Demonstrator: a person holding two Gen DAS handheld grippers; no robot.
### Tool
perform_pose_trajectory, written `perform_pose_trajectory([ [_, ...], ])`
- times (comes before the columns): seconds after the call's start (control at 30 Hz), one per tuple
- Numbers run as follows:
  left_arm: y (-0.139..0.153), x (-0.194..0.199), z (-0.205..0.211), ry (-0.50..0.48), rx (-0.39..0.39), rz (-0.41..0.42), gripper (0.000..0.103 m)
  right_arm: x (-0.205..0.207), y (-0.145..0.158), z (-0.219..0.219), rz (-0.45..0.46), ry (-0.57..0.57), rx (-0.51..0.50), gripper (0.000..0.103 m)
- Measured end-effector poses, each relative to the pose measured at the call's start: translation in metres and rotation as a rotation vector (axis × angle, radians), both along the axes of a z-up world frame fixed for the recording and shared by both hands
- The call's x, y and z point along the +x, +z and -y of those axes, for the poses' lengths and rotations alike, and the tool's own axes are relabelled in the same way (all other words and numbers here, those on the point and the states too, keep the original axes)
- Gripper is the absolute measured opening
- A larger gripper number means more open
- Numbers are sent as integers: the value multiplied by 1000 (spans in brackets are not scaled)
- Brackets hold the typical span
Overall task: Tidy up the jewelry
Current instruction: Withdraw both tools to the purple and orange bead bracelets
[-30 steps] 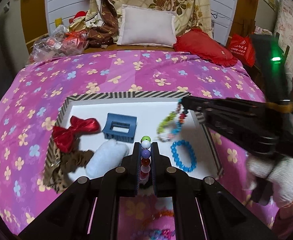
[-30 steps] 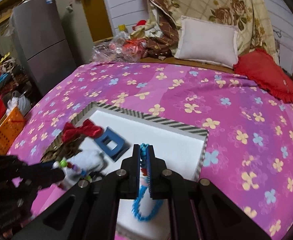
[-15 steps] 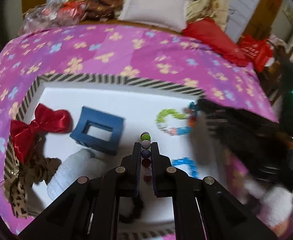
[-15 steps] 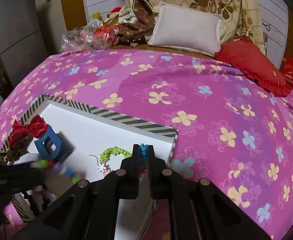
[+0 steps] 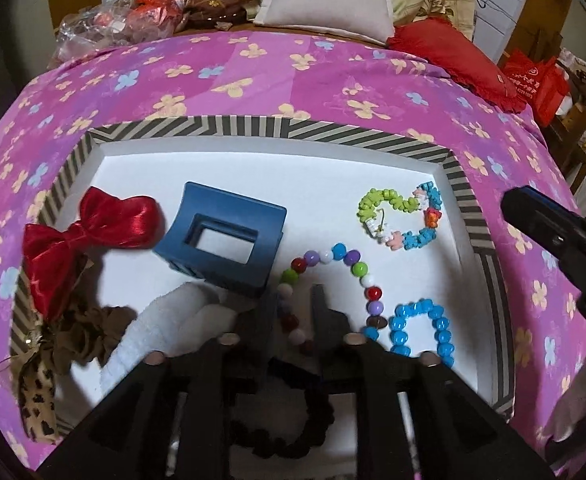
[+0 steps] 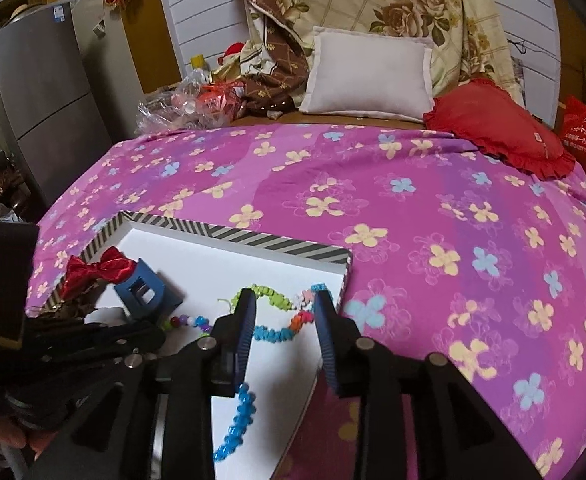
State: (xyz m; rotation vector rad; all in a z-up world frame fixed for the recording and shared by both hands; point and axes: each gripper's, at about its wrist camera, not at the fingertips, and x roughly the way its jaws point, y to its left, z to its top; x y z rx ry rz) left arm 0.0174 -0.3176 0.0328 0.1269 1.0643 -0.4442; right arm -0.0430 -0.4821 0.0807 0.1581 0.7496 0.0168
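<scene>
Both grippers, left (image 5: 293, 312) and right (image 6: 283, 312), are opening (jaws parted, gripping nothing) over bracelets (image 5: 333, 276) lying in the tray (image 5: 253, 126).

The left tool (image 5: 293, 312), jaws just opened, straddles the multicoloured bead bracelet (image 5: 349, 258) in the striped tray (image 5: 253, 126).

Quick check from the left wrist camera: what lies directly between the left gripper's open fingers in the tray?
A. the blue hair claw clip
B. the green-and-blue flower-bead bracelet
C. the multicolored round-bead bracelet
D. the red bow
C: the multicolored round-bead bracelet lies on the tray with one strand running between the fingers of the left gripper, not pinched.
</scene>
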Motion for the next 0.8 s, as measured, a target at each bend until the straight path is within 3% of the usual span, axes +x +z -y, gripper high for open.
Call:
perform_pose_trajectory([
  [0.13, 9, -9, -10, 1, -3, 9, 32, -17, 5, -4, 6, 2, 0, 42],
  [0.5, 35, -62, -62, 62, 25, 149, 33, -72, 5, -39, 4, 12, 14, 51],
  [0.8, 37, -105, -97, 100, 30, 192, 33, -119, 3, -77, 6, 2, 30, 59],
])
